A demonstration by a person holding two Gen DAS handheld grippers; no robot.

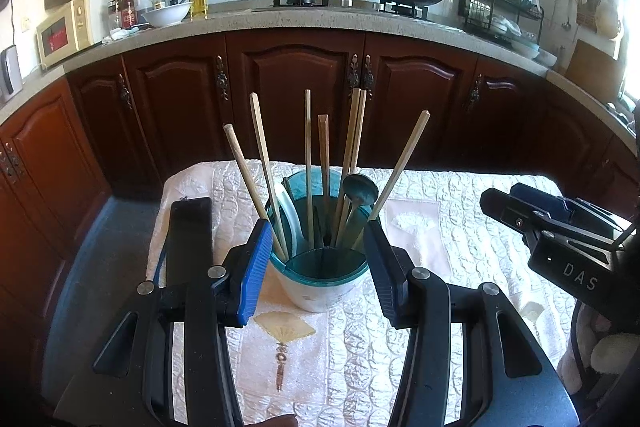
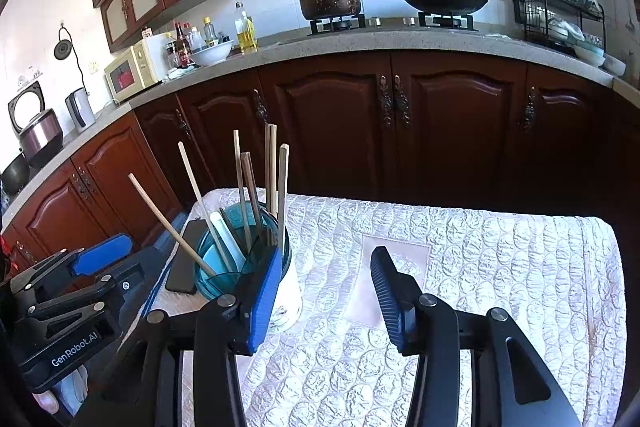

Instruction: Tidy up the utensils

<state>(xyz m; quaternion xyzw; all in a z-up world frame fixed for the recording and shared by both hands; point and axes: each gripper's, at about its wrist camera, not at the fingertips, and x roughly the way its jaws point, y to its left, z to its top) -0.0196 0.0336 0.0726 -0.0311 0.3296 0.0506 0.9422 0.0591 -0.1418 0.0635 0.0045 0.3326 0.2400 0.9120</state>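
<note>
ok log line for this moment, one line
left gripper: open, straddling utensil holder | right gripper: open, empty, beside holder | chopsticks, spoon: in holder

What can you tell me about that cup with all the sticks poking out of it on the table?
The utensil holder stands upright on the white quilted cloth. It looks like plastic: a whitish outer cup with a translucent teal insert split into compartments. Wooden chopsticks lean outward in it at different angles, along with a dark spoon and a pale flat utensil. The left gripper, jaws open, brackets it on both sides; whether the fingers touch it is unclear. A dark flat object lies beside it.
</note>
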